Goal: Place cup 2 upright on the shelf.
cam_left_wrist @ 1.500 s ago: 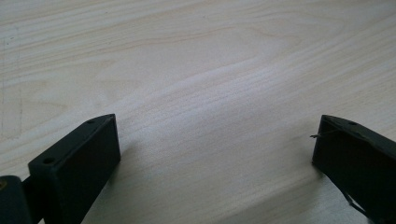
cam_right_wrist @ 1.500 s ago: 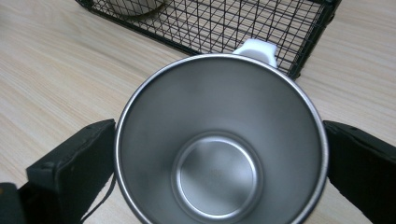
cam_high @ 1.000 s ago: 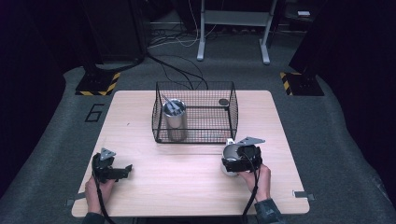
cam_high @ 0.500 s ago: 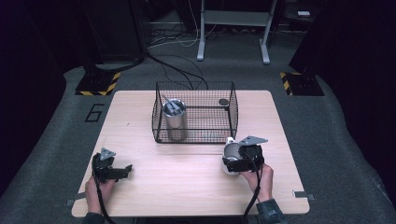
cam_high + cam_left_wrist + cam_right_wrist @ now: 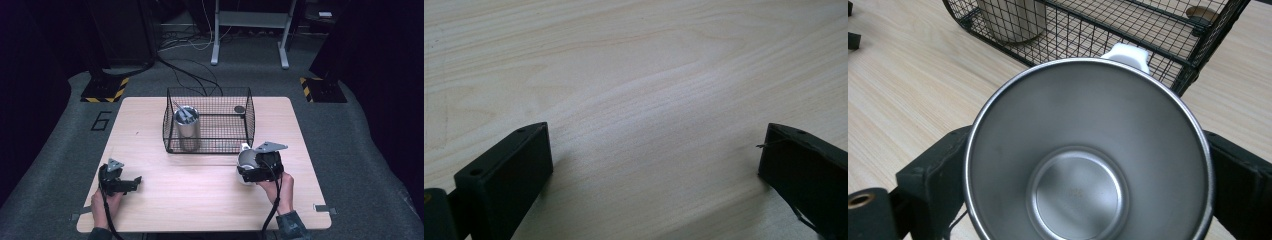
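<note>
My right gripper [image 5: 246, 168] is shut on an empty steel mug [image 5: 1083, 155] with a white handle [image 5: 1126, 52]; its jaws press the mug's two sides. In the high view the mug [image 5: 245, 161] is at the table's front right, just outside the near right corner of a black wire basket [image 5: 207, 91]. My left gripper [image 5: 131, 183] rests at the front left of the wooden table [image 5: 200, 200]. It is open, and there is bare wood between its jaws [image 5: 654, 150].
Inside the basket a steel canister [image 5: 187, 128] holding utensils stands at the left, and a small dark disc [image 5: 239, 109] lies at the back right. The same basket [image 5: 1158, 45] rises right behind the mug. Cables and stands crowd the floor beyond the table.
</note>
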Available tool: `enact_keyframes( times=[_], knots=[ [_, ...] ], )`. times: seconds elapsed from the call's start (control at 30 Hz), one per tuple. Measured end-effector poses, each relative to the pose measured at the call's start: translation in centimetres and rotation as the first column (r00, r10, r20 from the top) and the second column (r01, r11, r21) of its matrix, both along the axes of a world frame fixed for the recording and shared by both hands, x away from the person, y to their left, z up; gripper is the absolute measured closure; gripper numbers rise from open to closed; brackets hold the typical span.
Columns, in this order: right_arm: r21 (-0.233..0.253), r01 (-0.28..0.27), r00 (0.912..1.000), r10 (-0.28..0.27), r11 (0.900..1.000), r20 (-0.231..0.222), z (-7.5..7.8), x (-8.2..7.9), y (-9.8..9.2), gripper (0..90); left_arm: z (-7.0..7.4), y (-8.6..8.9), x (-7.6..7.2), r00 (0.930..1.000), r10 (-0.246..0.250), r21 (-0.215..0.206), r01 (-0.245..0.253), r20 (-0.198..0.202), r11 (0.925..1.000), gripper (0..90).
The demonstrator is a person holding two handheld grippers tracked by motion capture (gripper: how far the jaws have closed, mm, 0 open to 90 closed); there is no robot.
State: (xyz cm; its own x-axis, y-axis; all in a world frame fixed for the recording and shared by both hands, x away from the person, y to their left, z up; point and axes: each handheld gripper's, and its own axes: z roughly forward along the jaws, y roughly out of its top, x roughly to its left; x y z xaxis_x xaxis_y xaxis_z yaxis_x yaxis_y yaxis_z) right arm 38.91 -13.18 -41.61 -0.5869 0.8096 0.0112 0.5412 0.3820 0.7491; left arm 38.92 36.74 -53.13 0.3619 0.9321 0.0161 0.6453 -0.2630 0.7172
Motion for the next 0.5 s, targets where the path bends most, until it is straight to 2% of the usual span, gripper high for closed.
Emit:
enact_keyframes(
  times=[0.5],
  knots=[
    [-0.010,-0.037,0.9990,0.037,0.999,0.026,2.3,0.8,0.8,5.4,0.0,0.0,0.0,1.0000,0.002,0.001,-0.002,0.004,1.0000,0.6]
  ],
)
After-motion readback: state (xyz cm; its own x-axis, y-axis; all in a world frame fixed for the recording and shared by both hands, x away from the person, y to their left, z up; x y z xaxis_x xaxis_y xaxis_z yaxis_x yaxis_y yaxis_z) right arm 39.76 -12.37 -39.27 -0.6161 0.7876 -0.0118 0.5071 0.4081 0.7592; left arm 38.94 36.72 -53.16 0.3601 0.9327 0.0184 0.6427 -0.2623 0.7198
